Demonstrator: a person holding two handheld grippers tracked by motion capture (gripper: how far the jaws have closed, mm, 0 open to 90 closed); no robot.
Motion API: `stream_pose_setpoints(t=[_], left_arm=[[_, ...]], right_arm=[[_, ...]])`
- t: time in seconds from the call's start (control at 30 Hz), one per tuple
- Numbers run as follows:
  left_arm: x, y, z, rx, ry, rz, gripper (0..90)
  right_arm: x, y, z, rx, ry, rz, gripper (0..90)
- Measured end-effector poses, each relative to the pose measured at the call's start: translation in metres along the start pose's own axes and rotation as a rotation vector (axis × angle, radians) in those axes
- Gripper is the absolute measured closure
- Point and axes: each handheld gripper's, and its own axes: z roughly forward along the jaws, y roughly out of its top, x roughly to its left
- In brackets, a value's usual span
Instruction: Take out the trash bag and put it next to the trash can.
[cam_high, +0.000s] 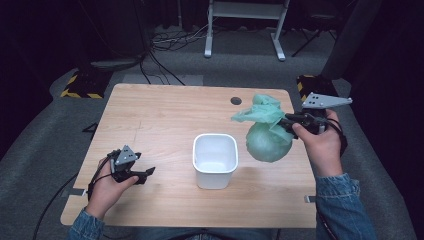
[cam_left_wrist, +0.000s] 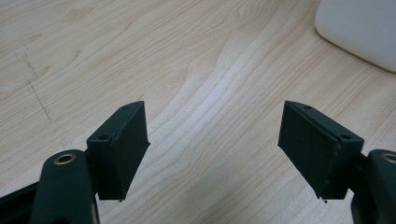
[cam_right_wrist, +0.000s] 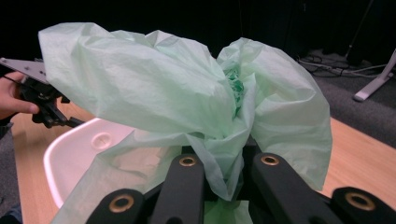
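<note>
A pale green plastic bag (cam_high: 268, 140), full and round, hangs over the right part of the wooden table (cam_high: 160, 115), just right of a white bin (cam_high: 215, 160). My right gripper (cam_high: 282, 125) is shut on the bag's bunched neck, and the loose top flares out above it. In the right gripper view the jaws pinch the gathered plastic (cam_right_wrist: 154, 88) at the right gripper (cam_right_wrist: 224, 172), with the bin (cam_right_wrist: 74, 154) below on the left. My left gripper (cam_high: 147, 174) rests low at the table's front left. It is open (cam_left_wrist: 215, 144) with only bare wood between its pads, and the bin's corner (cam_left_wrist: 359, 28) shows ahead of it.
A dark round hole (cam_high: 236, 100) sits near the table's far edge. Behind the table are a white metal frame (cam_high: 245, 30) and cables on the grey floor. Yellow-black striped blocks (cam_high: 80, 85) lie at the far corners.
</note>
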Motion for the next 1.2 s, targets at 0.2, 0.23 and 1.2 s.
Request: stream_pose_setpoints(t=[0.2,0.23,1.2], left_arm=[[0.000,-0.001,0.001,0.003,-0.002,-0.001,24.0],[0.000,-0.001,0.001,0.002,-0.001,-0.001,23.9],[0.000,-0.005,-0.001,0.014,-0.001,-0.003,23.6]], right_arm=[[-0.008,-0.022,0.019,0.034,0.010,0.040,86.0],[-0.009,-0.026,0.022,0.040,0.013,0.045,85.9],[0.000,-0.045,0.081,0.109,-0.007,0.030,52.8]])
